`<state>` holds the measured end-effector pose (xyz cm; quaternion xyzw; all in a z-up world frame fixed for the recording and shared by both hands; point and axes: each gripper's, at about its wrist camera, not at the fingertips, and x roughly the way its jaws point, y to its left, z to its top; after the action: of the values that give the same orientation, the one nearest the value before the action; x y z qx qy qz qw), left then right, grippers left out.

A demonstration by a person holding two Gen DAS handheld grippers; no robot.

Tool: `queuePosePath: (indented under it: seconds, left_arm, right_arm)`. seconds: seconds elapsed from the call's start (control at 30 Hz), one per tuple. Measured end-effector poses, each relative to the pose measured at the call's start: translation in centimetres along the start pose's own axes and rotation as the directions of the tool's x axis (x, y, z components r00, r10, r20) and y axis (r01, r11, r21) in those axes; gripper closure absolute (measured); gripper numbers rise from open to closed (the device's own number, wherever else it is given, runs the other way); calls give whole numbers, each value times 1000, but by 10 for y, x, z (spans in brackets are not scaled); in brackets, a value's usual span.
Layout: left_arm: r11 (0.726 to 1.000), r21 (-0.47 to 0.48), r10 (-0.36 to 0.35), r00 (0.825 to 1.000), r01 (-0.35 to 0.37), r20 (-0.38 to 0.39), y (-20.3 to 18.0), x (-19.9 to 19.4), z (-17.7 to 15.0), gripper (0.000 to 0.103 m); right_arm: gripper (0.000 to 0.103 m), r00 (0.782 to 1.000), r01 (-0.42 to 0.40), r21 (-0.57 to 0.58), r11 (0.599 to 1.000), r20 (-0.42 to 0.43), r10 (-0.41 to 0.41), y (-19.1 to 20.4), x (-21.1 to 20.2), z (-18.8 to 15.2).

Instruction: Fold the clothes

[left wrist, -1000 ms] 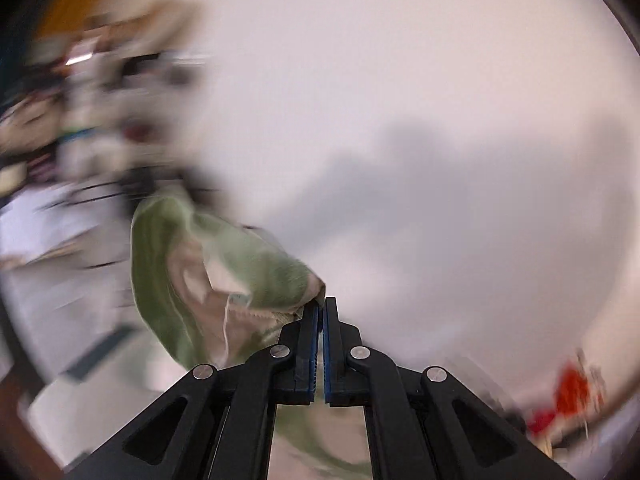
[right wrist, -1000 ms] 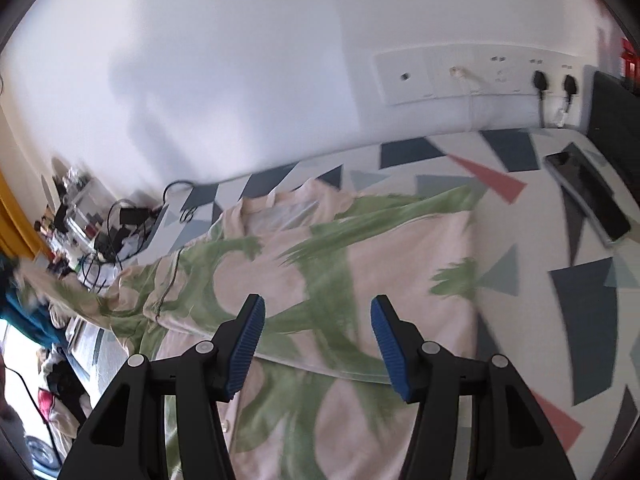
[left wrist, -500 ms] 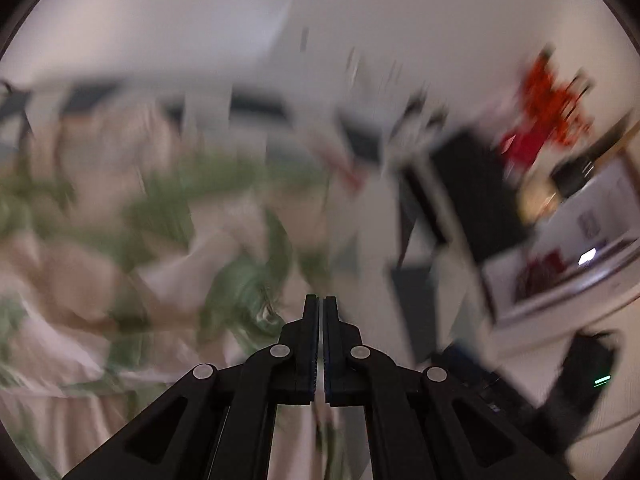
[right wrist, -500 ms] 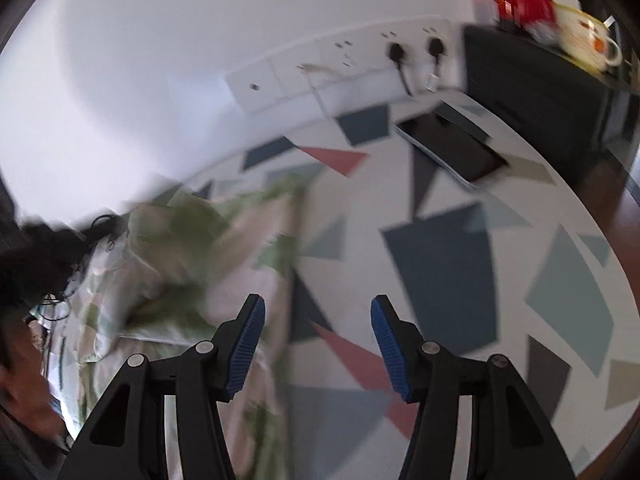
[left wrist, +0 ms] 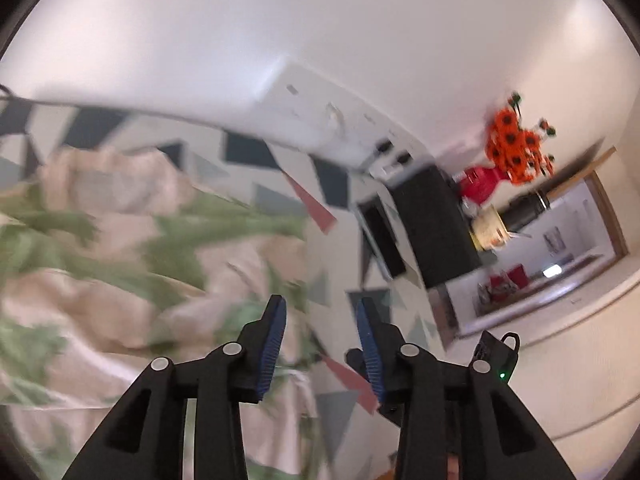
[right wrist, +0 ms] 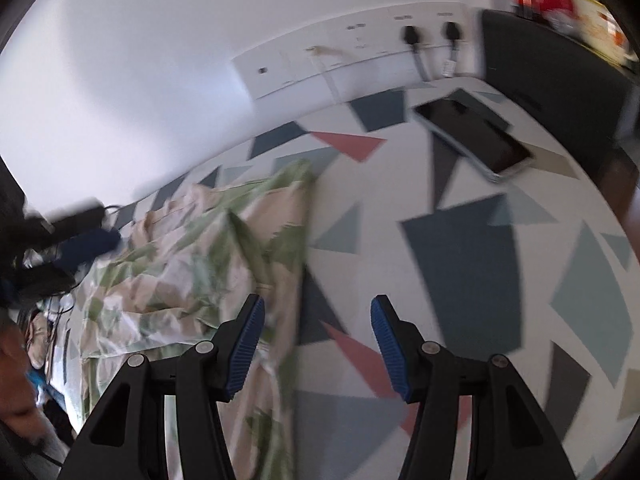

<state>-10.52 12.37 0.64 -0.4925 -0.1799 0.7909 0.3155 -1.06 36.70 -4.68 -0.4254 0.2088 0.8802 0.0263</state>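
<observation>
The garment (right wrist: 192, 264), pink with green leaf print, lay rumpled on the patterned counter (right wrist: 460, 264), filling the left half of both wrist views, its right edge running down the centre of each frame. It was bunched and creased, not yet a clean fold.

The left hand-held gripper (left wrist: 320, 332) had just been opening its jaws; they stood apart with nothing between the pads, poised over the cloth's right edge at lower centre. The right hand-held gripper (right wrist: 316, 340) was likewise open and empty, one fingertip (right wrist: 248, 336) over the cloth's edge, the other over bare counter.

Risks noted, as judgement:
- The cloth lay in loose ridges. A fold started from that state would probably trap creases or come out crooked.
- Either hand-held gripper closing at the edge might catch several layers, or only one, since the layers there could not be told apart through the blur.
- A tablet (right wrist: 476, 136) lay at upper right of the right view, well apart from the cloth. A wide sweep of fabric toward it could drag or nudge it.
- Cables and plugs (right wrist: 412, 36) stood along the wall behind; a flung sleeve might snag there.
</observation>
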Motion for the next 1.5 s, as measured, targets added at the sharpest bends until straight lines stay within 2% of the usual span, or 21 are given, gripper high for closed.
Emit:
queuePosePath:
  seconds: [0.07,0.13,0.2,0.3,0.4,0.5,0.57,0.7,0.8,0.93,1.0,1.07,1.1,1.13,1.2,1.3,1.43,1.47,1.5]
  left_arm:
    - [995,-20,100,994,-99,39,26,-22,-3,63]
    - [976,-55,215,974,-211,74,57,-43,-14,63]
    - [942,-100,329,939,-320,98,93,-65,-32,63]
    - [877,-188,463,883,-443,80,146,-93,-61,63]
    - [823,-287,523,851,-490,48,188,-115,-87,63]
    - [799,-303,553,833,-520,28,209,-126,-108,63]
    - [792,-266,573,819,-549,15,211,-125,-115,63]
    - [790,-186,595,803,-584,7,211,-117,-122,63]
    - [778,-148,619,785,-611,12,215,-111,-117,63]
    - [738,-134,669,743,-661,18,225,-109,-105,63]
    - [731,-143,677,735,-668,29,230,-110,-102,63]
    - [720,-158,687,726,-676,31,234,-111,-101,63]
    - [721,-164,686,727,-674,29,236,-111,-100,63]
    - [719,-170,688,725,-674,30,237,-111,-101,63]
    - [713,-181,693,720,-677,37,240,-112,-102,62]
    - [713,-190,694,719,-675,48,240,-113,-102,62]
    - [725,-197,679,733,-660,43,244,-111,-102,62]
    - [729,-203,674,738,-654,41,246,-111,-102,62]
    - [732,-212,668,743,-648,39,248,-111,-103,62]
  right_arm:
    - [45,999,-39,-46,998,-13,38,12,9,2]
    - [45,997,-67,-75,995,-37,64,19,18,2]
    - [45,995,-94,-105,990,-52,89,26,28,3]
    - [45,990,-132,-134,982,-64,124,34,41,10]
    - [45,989,-138,-159,977,-65,130,40,57,20]
    - [45,986,-151,-166,974,-92,137,46,75,29]
    - [46,982,-166,-179,970,-116,146,52,83,31]
    - [81,970,-211,-222,952,-166,176,64,83,27]
    - [84,952,-271,-239,932,-210,222,69,75,21]
    - [82,944,-279,-273,921,-251,212,74,77,21]
    - [70,948,-261,-263,929,-250,195,73,82,25]
    - [68,945,-258,-228,939,-260,197,68,88,28]
    - [68,940,-267,-206,941,-273,207,66,91,28]
    - [70,933,-275,-184,944,-286,216,63,93,28]
    - [95,929,-295,-174,939,-283,239,63,87,27]
    - [98,917,-336,-140,931,-273,290,60,69,31]
    - [97,906,-362,-82,929,-265,330,55,53,40]
    - [93,907,-347,-89,934,-284,310,56,57,39]
    - [85,909,-327,-100,940,-307,283,57,62,36]
